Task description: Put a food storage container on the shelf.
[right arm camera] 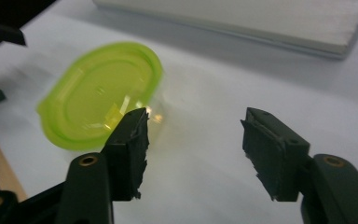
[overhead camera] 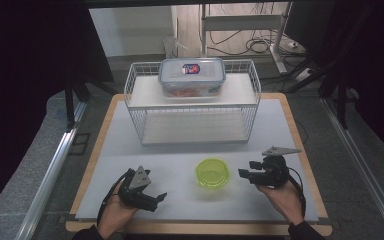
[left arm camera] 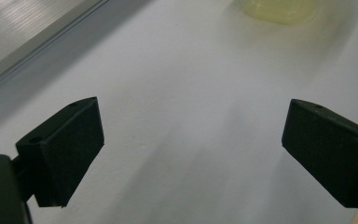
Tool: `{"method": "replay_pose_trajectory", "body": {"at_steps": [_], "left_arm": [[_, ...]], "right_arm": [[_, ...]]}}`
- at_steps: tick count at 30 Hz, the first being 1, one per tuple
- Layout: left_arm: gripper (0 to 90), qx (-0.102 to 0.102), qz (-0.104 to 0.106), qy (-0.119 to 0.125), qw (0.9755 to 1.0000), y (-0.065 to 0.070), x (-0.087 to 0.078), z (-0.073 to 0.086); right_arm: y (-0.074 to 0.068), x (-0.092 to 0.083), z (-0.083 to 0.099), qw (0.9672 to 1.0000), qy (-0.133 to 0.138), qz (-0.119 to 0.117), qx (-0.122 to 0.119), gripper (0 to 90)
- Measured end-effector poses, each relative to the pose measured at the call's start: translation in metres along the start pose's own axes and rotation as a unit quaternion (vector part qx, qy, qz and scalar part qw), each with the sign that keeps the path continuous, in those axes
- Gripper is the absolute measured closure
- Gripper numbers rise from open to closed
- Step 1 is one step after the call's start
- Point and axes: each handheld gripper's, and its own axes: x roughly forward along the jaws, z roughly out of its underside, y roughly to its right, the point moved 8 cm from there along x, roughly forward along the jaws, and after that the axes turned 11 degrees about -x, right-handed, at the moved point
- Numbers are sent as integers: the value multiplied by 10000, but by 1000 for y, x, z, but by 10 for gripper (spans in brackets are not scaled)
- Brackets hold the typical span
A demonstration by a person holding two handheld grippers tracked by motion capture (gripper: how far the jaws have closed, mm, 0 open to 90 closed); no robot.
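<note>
Table [overhead camera: 180, 150]: white mat on a wooden-edged top, lit from above.
Wire rack [overhead camera: 192, 102]: white, two levels, at the far middle of the table; lower level bare.
Clear box [overhead camera: 192, 76]: on the rack's top shelf, blue-rimmed clip lid with a red-and-blue label; something reddish inside, too blurred to name.
Green container [overhead camera: 212, 172]: round, translucent lime green, lidded, on the mat in front of the rack, between the two grippers and nearer the right one.
Left gripper [overhead camera: 152, 197]: held low over the near left of the mat, jaws spread wide with nothing between them; pointing toward the green container but well apart from it. In the left gripper view [left arm camera: 191, 154], bare mat between the jaws, pale green edge [left arm camera: 279, 9] at the top.
Right gripper [overhead camera: 246, 170]: just beside the green container on its right, jaws parted wide, empty. In the right gripper view [right arm camera: 193, 140], one jaw overlaps the container's [right arm camera: 102, 95] rim; contact cannot be judged.
Hands: left hand [overhead camera: 112, 210] and right hand [overhead camera: 282, 197] each wrapped around a gripper body, entering from the near edge.
</note>
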Motion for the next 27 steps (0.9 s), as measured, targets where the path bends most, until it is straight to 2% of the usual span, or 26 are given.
{"method": "replay_pose_trajectory", "body": {"at_steps": [6,8,11,15,18,20,22,27], "left_arm": [[54,11,-13,16,10000,0,1,0],[54,16,-14,20,10000,0,1,0],[54,23,-11,17,10000,0,1,0],[54,29,-4,16,10000,0,1,0],[54,40,-3,12,10000,0,1,0],[53,41,-2,12,10000,0,1,0],[53,48,1,11,10000,1,1,1],[54,56,3,16,10000,1,1,0]], "right_arm": [[-13,8,-11,9995,190,-212,115,470],[-14,12,-14,9992,235,-258,210,479],[-16,18,-15,9975,248,-465,470,495],[-21,30,-13,9942,171,-675,816,508],[-24,37,-12,9907,119,-794,1103,538],[-26,42,-11,9869,49,-909,1334,570],[-27,45,-10,9853,13,-937,1429,622],[-24,51,-11,9800,54,-1040,1693,658]]}}
